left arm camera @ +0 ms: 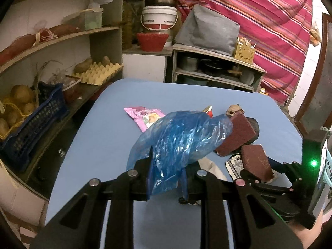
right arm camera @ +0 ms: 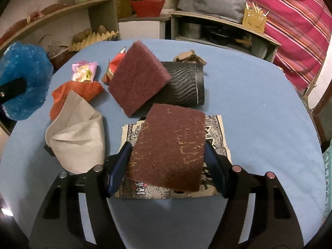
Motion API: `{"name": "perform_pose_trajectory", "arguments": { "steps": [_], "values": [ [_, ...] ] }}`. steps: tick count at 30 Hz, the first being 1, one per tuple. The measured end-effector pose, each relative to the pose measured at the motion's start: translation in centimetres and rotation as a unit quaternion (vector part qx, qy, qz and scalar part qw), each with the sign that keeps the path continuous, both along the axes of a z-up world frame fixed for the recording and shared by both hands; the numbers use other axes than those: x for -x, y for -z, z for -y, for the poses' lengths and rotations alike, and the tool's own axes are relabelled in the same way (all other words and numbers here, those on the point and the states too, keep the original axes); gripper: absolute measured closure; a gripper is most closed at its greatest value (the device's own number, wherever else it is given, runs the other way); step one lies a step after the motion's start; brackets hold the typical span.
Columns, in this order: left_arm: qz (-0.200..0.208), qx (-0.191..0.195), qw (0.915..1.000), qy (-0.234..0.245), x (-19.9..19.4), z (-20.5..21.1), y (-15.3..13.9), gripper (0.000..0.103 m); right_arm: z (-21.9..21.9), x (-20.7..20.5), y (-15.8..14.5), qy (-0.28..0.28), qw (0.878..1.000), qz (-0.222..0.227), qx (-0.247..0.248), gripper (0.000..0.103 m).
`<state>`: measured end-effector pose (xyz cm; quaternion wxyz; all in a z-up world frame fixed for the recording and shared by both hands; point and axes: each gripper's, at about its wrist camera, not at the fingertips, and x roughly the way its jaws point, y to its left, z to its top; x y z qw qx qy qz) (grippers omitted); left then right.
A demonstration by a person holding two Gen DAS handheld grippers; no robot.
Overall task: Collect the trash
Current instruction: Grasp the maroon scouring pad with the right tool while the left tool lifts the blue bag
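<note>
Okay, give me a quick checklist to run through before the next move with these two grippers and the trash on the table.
1. Left gripper clamped on blue plastic bag: ok.
2. Bag mouth open to take trash: cannot tell.
3. Right gripper pads against both sides of the near scouring pad: ok.
4. Pad lifted clear of the printed wrapper beneath: cannot tell.
5. Second scouring pad, leaning on the black ribbed cup, clear of the grip: ok.
6. All trash collected: not ok.

The black-and-white printed wrapper (right arm camera: 145, 188) bears characters too distorted to read; nothing else is legible.
</note>
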<state>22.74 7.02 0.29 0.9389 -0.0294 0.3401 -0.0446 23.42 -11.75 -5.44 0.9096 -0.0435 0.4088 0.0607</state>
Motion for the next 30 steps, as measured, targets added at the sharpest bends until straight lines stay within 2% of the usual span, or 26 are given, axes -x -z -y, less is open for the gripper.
{"name": "perform_pose_trajectory", "arguments": {
  "steps": [7, 14, 18, 22, 27, 30],
  "values": [
    [0.001, -0.014, 0.9999, 0.003, 0.2, 1.2, 0.1, 0.081, 2.4, 2.7, -4.2, -0.009, 0.999, 0.049, -0.009, 0.034],
    [-0.001, -0.019, 0.9997, 0.014, 1.2, 3.2, -0.3, 0.081, 7.6, 5.4, -7.6, 0.004, 0.996, 0.087, -0.014, 0.034],
    [0.015, -0.026, 0.9993, 0.022, 2.4, 5.4, -1.6, 0.081, 11.3, 6.7, -8.8, 0.020, 0.995, 0.093, -0.024, 0.034],
    [0.029, -0.032, 0.9986, 0.030, 3.4, 8.0, -2.9, 0.081, 14.5, 8.5, -9.9, 0.031, 0.994, 0.108, -0.012, 0.034],
    [0.036, -0.051, 0.9970, 0.046, 4.5, 12.0, -3.1, 0.081, 19.8, 11.1, -10.6, 0.059, 0.991, 0.118, -0.020, 0.034],
    [0.034, -0.043, 0.9966, 0.062, 5.0, 14.6, -3.1, 0.081, 22.9, 12.2, -10.2, 0.080, 0.989, 0.118, -0.029, 0.034]
  ]
}}
